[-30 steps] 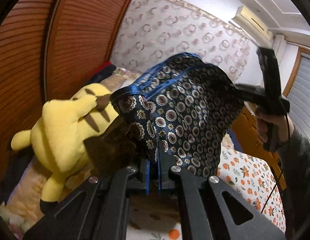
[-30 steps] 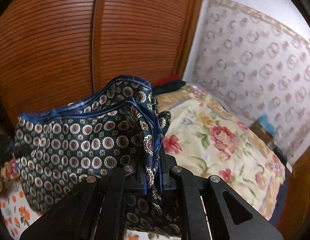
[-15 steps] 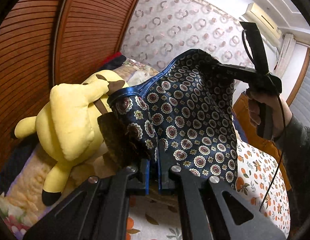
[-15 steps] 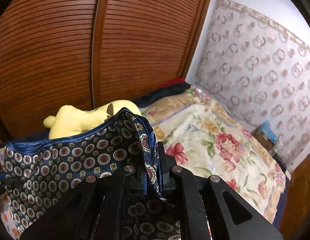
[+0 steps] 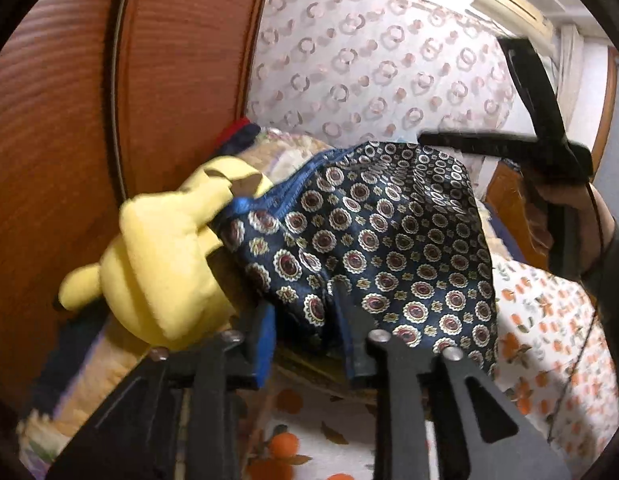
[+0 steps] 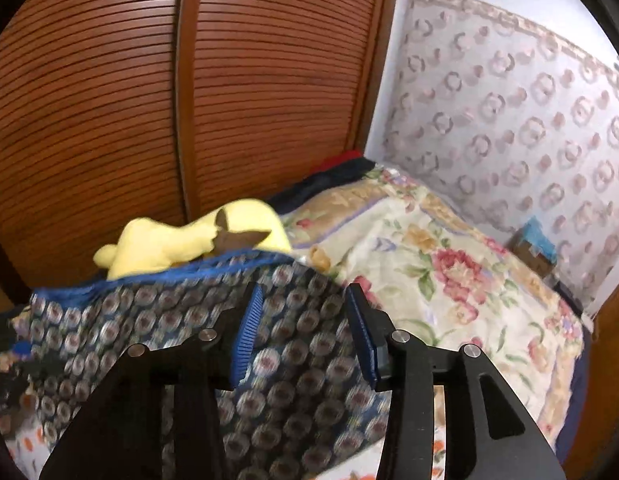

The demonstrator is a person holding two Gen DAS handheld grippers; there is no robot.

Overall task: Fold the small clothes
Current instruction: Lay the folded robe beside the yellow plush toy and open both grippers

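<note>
Patterned shorts [image 5: 389, 248] now free of both opening jaws.

Glossy, perhaps silky patterned cloth [image 5: 389, 248]

Small garment [image 5: 389, 248]: dark navy cloth, repeating round medallion print, bright blue hemmed edge. Fills centre of left wrist frame, draped and rumpled; in right wrist frame lower left, blurred [image 6: 197, 344].

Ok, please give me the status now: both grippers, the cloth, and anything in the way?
Left gripper and right gripper both opening, pads off the patterned cloth. Cloth slack over the bed. Yellow plush toy touching the cloth's left edge.
</note>
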